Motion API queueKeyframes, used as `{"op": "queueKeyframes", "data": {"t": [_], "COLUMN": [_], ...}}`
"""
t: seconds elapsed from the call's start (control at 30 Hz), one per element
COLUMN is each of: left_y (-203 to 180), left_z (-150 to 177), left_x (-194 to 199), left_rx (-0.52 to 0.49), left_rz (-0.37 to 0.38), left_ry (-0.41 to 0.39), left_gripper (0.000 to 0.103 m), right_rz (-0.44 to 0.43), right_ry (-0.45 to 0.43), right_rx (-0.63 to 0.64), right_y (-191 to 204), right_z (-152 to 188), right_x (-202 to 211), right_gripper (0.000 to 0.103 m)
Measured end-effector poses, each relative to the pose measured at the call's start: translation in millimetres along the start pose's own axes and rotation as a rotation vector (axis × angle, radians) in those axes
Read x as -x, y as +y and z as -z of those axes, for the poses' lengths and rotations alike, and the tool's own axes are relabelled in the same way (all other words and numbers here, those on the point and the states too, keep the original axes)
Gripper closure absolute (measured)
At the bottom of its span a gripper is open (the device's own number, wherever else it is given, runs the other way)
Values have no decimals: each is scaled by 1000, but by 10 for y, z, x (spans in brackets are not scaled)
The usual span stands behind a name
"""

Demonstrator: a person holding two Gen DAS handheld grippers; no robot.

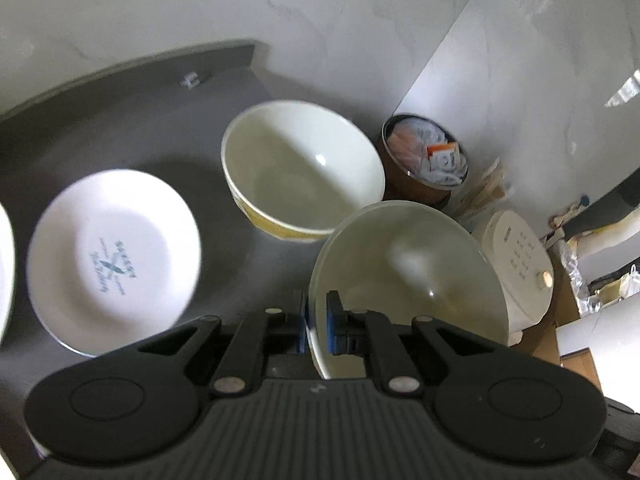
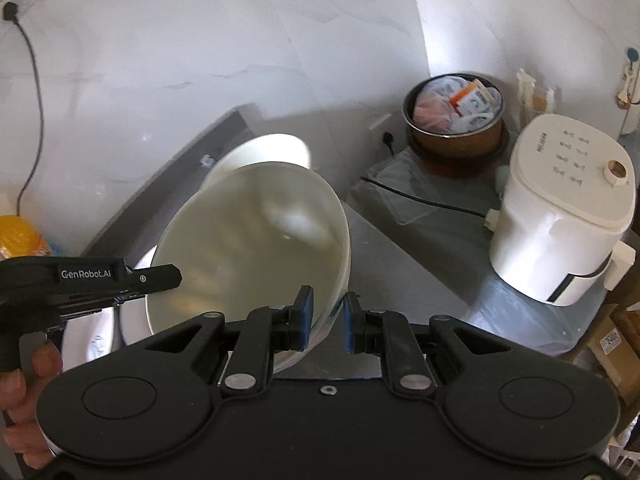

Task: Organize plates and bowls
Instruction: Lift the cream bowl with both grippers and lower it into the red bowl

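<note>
Plates sit at the far left of the left wrist view: a white plate (image 1: 114,260) with a blue printed mark lies flat on the grey counter (image 1: 120,120), and the edge of another plate (image 1: 5,272) shows at the frame's left border. Further right stands a white bowl (image 1: 300,172) with a yellow outside, upright and empty. Right of that, the left gripper (image 1: 317,322) is clamped on the rim of a pale glazed bowl (image 1: 404,280), one blue pad inside the wall and one outside, with the bowl tilted up on its edge.

From the right wrist view the same tilted bowl (image 2: 248,248) hangs in front of the upright one, and the right gripper (image 2: 328,320) has its jaws parted around the opposite rim; I cannot tell whether either pad touches it. To the right stand a brown pot (image 2: 454,136) stuffed with packets and a white cooker (image 2: 560,216).

Both bowls look stiff, smooth and breakable, probably ceramic, so fairly heavy for a rim pinch and likely slippery where glazed. The rim is the sensible place to hold, with pads well over the lip. Nesting into the upright bowl would call for a slow, level lowering to avoid a chip.
</note>
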State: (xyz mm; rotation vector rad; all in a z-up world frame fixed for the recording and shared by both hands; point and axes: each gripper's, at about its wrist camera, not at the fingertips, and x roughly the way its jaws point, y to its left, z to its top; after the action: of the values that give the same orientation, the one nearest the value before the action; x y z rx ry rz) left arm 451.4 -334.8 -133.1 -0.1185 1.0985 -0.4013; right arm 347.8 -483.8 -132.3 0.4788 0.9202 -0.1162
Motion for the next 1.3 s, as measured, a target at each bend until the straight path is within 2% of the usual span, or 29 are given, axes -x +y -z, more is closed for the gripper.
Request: {"op": "queueKeyframes", "data": {"t": [0.07,0.23,0.8,1.3], "left_y": [38,178,638,969], "left_z": [0,10,278,655], "left_x": [105,351,996,1137], "left_rx": [5,27,69,148], "left_rz": [-4,-7,-24,-69], "left_ry": [-17,-52,-85,-48], "left_gripper": [98,99,98,97], "right_rz": [-10,-26,-52,-64], "right_ry": [-10,-19,6,60], "right_rx": [6,22,96,186], "right_y": [78,263,715,905], "right_z": [17,72,381,628], "right_x": [45,143,317,164], "right_gripper": [87,87,87,87]}}
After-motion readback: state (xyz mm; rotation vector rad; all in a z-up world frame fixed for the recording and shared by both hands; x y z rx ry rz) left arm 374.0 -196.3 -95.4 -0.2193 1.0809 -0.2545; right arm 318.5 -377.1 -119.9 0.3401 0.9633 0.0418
